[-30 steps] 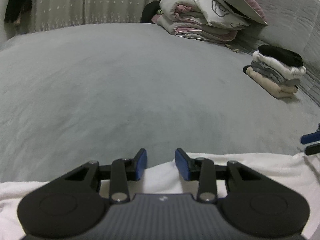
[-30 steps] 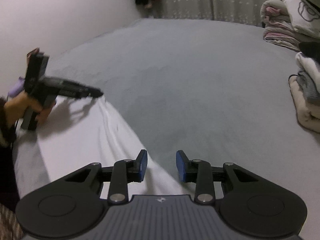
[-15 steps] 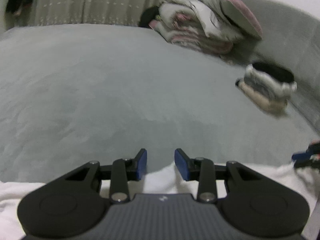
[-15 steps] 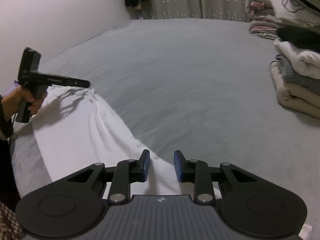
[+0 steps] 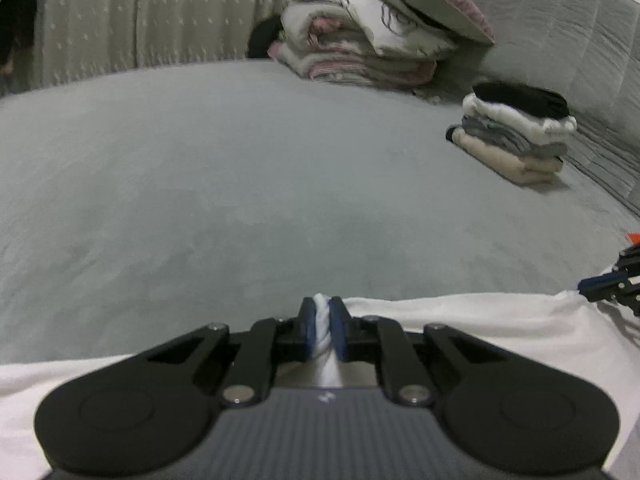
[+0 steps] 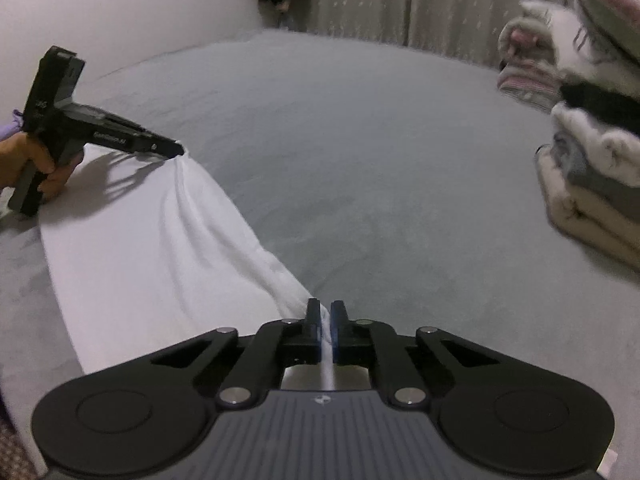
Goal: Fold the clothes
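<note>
White garment (image 6: 152, 248), judged light, limp, crease-prone; far edge pinched by left gripper (image 5: 323, 330) and right gripper (image 6: 325, 330), both clamped on cloth

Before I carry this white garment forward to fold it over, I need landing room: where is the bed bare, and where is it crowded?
Bare: the grey bed between the white garment near both grippers, the curtain behind, and the folded stack at right. Crowded: the right side, with that stack and the bedding pile.

Wide grey plush-covered bed (image 5: 240, 168) bearing flat white cloth garment (image 6: 132, 248), stacked folded clothes (image 5: 516, 136), piled pink-white bedding (image 5: 360, 52).
</note>
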`<state>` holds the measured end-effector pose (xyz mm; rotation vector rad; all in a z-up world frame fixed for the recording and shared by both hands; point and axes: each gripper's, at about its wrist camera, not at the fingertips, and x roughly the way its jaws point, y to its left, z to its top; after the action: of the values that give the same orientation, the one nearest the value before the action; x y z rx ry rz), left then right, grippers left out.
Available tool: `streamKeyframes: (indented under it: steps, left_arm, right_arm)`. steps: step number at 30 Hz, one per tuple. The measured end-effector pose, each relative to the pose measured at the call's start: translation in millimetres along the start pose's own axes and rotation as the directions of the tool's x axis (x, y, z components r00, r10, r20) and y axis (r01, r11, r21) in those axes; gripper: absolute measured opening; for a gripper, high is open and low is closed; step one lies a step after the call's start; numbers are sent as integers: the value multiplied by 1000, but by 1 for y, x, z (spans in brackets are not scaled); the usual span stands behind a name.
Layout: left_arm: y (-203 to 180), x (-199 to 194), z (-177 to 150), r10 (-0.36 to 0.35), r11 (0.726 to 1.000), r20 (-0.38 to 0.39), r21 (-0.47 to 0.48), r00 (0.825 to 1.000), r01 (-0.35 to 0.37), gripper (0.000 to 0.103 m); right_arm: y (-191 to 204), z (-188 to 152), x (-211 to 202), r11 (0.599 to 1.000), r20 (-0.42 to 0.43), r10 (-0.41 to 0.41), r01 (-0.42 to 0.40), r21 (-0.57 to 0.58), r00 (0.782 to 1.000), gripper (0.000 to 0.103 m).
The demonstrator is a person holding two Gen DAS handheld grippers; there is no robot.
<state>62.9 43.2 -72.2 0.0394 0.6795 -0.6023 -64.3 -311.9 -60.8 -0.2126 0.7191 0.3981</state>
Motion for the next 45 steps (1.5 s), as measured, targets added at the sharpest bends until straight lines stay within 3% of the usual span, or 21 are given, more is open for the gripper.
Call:
streamKeyframes:
  steps: [6,9,15,18,20,22,28,32,35,38,41,42,43,45]
  left_arm:
    - [4,-20,-11,28,997,157,-72,987,-17,8]
    - [2,-21,-12,44,998,167,-62,985,-34,8]
    - [-6,2,-7,111,994,50,-23,993,-110,9]
    - [-6,2,-5,120,992,42,-35,992,-119,16]
    - [-7,-2,-2,138,990,53,-44,989,-136,27]
    - [-8,-7,0,148,988,66,-56,987,-144,30]
    - [-17,-25,6,70,997,85,-51,994,-66,30]
    - [-22,-20,7,83,996,71,7,994,-84,31]
    - [-11,-10,10,87,995,37,-41,995,-86,32]
    - [-2,-3,8,78,995,14,-70,997,-77,32]
    - [1,0,4,68,995,7,-70,998,-67,31]
    - [2,2,3,64,995,4,-71,998,-64,28]
    - [3,3,2,61,996,2,-71,998,-61,16]
    - [3,3,0,62,996,12,-68,998,-62,10]
  right_arm:
    - [1,-11,-18,997,148,-60,53,54,987,6]
    - [0,-15,-20,994,171,-87,73,85,981,6]
    - [6,-13,-5,992,114,-124,119,49,986,6]
    - [8,-9,-6,991,109,-127,122,48,986,7]
    - [10,-5,-9,992,118,-124,119,51,985,13]
    - [15,2,-12,995,145,-93,88,40,985,19]
    - [35,24,3,1000,143,15,-12,-19,990,19]
    - [47,35,20,998,117,48,-43,-46,992,19]
    - [52,41,31,997,99,58,-53,-58,993,19]
    - [54,43,40,995,77,68,-62,-73,995,18]
    - [57,40,46,994,60,61,-56,-91,996,10]
    - [57,40,46,994,67,59,-53,-95,996,6]
    - [57,39,45,994,77,55,-48,-95,996,5]
    - [60,36,41,996,109,34,-24,-90,994,4]
